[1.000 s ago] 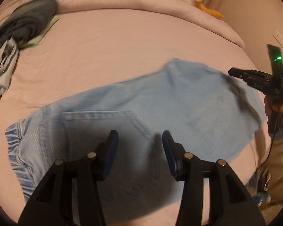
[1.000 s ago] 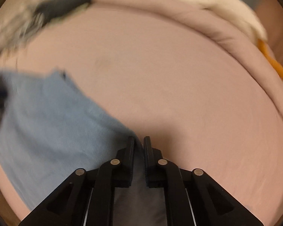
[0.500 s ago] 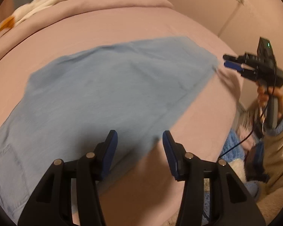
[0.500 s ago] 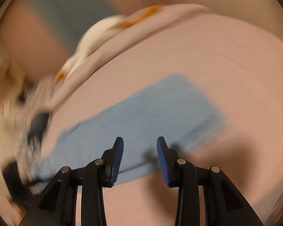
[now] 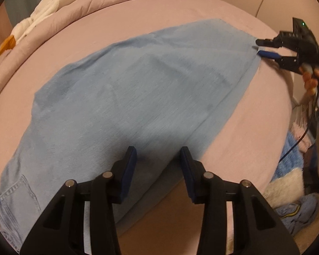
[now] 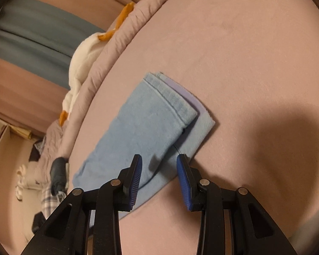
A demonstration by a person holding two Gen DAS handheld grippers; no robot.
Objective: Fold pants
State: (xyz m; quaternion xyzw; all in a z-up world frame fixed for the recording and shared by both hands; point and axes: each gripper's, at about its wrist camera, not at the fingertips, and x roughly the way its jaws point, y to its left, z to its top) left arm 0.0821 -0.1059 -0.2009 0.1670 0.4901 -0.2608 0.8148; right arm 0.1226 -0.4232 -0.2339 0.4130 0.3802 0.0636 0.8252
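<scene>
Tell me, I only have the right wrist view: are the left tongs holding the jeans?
Observer: No. The left tongs are open over the jeans, gripping nothing.
Operator: Where's the waist end?
Observer: At the lower left of the left wrist view; a back pocket shows there.
Operator: Anything beside the bed?
Observer: A blue and white fluffy pile lies past the bed on the right.
</scene>
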